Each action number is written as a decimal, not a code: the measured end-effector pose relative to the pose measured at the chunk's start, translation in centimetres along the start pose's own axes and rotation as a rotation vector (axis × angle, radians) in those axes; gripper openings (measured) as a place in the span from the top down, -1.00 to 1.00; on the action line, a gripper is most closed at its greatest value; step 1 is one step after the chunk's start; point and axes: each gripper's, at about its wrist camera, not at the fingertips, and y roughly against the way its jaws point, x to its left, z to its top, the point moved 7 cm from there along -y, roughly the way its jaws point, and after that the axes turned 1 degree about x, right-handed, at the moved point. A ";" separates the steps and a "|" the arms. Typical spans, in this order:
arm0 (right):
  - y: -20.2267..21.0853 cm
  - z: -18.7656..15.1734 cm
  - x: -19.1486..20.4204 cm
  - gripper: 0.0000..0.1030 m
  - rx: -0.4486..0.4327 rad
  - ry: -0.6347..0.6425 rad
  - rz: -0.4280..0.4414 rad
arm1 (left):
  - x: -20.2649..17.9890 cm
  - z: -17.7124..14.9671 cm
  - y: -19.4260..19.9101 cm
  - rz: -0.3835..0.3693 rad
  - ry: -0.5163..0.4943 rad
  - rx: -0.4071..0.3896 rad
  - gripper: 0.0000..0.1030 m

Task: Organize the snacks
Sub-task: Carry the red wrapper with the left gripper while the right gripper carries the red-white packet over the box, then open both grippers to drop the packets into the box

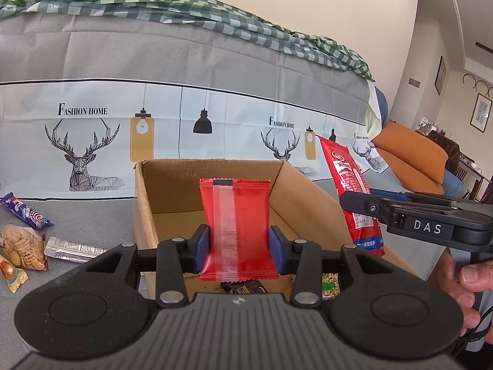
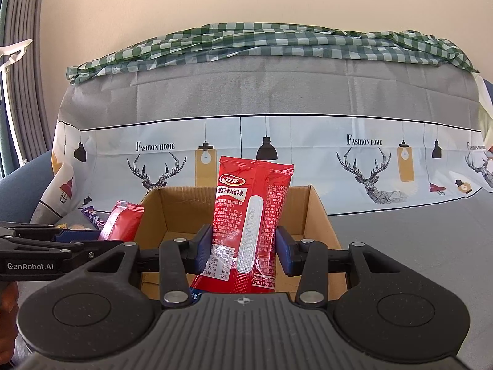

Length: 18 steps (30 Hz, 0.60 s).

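- Our left hand-held gripper [image 1: 237, 245] clamps a red packet [image 1: 235, 228] upright above the box [image 1: 154, 197].
- Our right hand-held gripper [image 2: 243, 248] pinches a long red pack [image 2: 249, 225] over it too.
- Loose snacks [image 1: 23, 246] lie left of the box.

Bright even daylight, soft shadows, sharp focus, strong fisheye bending at edges, dark corners

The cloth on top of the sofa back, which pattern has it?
Green and white checks, best in the right wrist view.
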 end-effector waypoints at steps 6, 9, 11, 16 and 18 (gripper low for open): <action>0.0 0.0 0.0 0.11 0.000 -0.002 -0.001 | -0.1 0.1 0.0 -0.006 -0.003 -0.001 0.12; 0.0 0.0 0.0 0.11 0.000 -0.001 -0.002 | -0.3 0.1 0.0 -0.008 -0.004 -0.002 0.12; 0.0 0.0 0.0 0.11 0.000 -0.001 -0.002 | -0.4 0.1 0.0 -0.010 -0.006 -0.003 0.12; -0.3 -0.4 0.0 0.07 0.018 -0.001 -0.006 | -0.6 -0.1 -0.3 -0.040 0.005 0.016 0.10; -0.5 -0.5 -0.1 -0.17 0.028 0.006 -0.027 | -0.8 -0.3 -0.5 -0.047 0.001 0.035 0.01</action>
